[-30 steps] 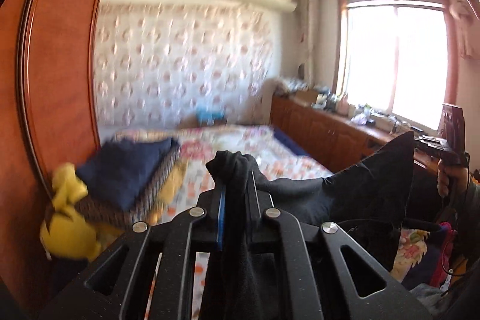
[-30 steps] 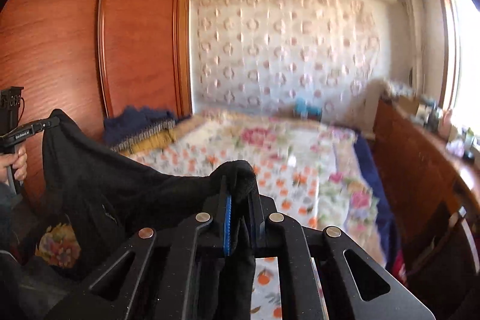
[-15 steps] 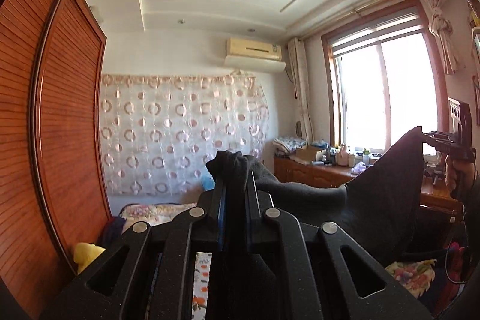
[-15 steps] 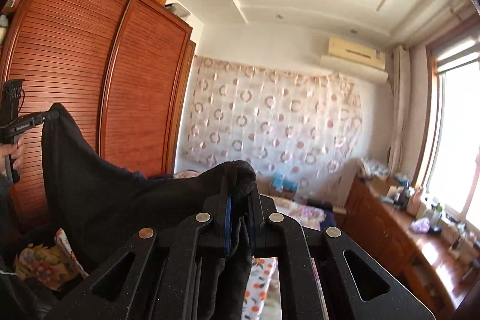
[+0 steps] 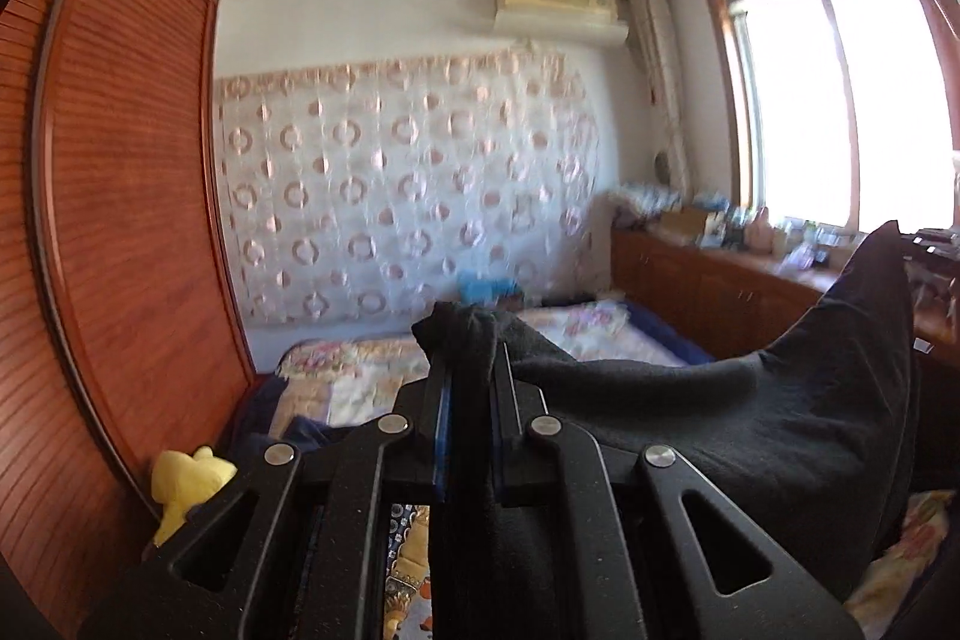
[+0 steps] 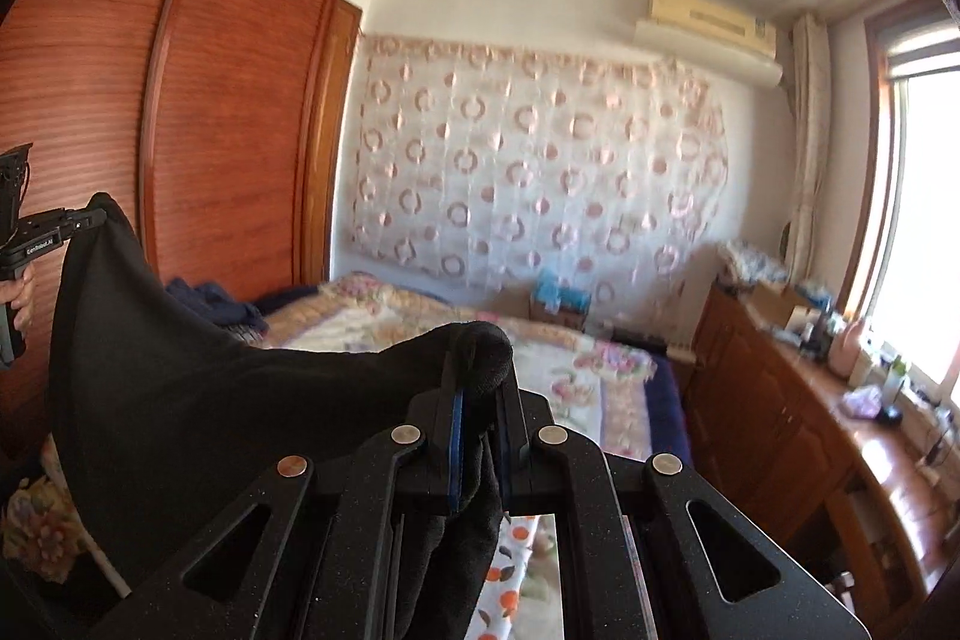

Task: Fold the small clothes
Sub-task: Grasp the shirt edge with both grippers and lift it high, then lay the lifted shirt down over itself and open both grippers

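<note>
Both views have tipped back down toward the bed; each hand-held gripper pinches the black garment.

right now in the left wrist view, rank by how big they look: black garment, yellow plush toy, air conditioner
1. black garment, largest, though nearest the camera
2. air conditioner
3. yellow plush toy, partly hidden; close to the air conditioner, so that order is unsure

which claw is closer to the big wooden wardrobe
Left. The left claw pinches the black garment on the side where the louvred wooden wardrobe stands; the right claw holds the opposite corner, toward the window.
</note>
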Available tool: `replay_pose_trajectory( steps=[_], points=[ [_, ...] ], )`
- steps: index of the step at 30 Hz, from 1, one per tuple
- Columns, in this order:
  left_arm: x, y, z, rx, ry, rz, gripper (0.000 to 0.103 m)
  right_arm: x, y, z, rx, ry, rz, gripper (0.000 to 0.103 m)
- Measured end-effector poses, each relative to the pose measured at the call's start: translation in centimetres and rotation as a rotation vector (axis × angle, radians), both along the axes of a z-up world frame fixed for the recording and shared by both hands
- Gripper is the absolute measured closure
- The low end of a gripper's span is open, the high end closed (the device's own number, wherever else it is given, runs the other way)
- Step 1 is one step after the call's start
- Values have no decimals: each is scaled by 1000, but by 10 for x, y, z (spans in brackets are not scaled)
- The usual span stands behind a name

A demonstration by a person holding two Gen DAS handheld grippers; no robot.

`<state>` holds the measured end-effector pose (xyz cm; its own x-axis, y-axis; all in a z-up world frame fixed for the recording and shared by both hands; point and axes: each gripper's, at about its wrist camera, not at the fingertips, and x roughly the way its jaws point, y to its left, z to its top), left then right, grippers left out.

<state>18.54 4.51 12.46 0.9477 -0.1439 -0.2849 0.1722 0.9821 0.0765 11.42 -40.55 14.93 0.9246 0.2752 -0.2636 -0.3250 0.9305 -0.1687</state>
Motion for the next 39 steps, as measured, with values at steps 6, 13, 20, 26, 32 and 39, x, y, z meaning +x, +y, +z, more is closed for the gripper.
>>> replay_pose_trajectory(
  steps=[6, 13, 20, 26, 32, 39],
  points=[
    [94, -33, -78, 10, 165, 3, 92, 134, 15, -93, -1, 209, -68, 95],
    [137, -47, -103, 25, 248, 24, 90, 226, 29, -131, -14, 330, -84, 95],
    [136, -45, -107, 36, 282, 36, 66, 252, 21, -127, -7, 395, -123, 95],
    [114, -49, -108, 31, 308, -31, 49, 223, 26, -122, -17, 392, -169, 59],
    [71, -63, -119, 24, 386, -133, 23, 164, 36, -108, 36, 367, -116, 57],
    [19, -80, -139, 11, 448, -182, 23, 78, 65, -112, 71, 416, -33, 57]
  ],
)
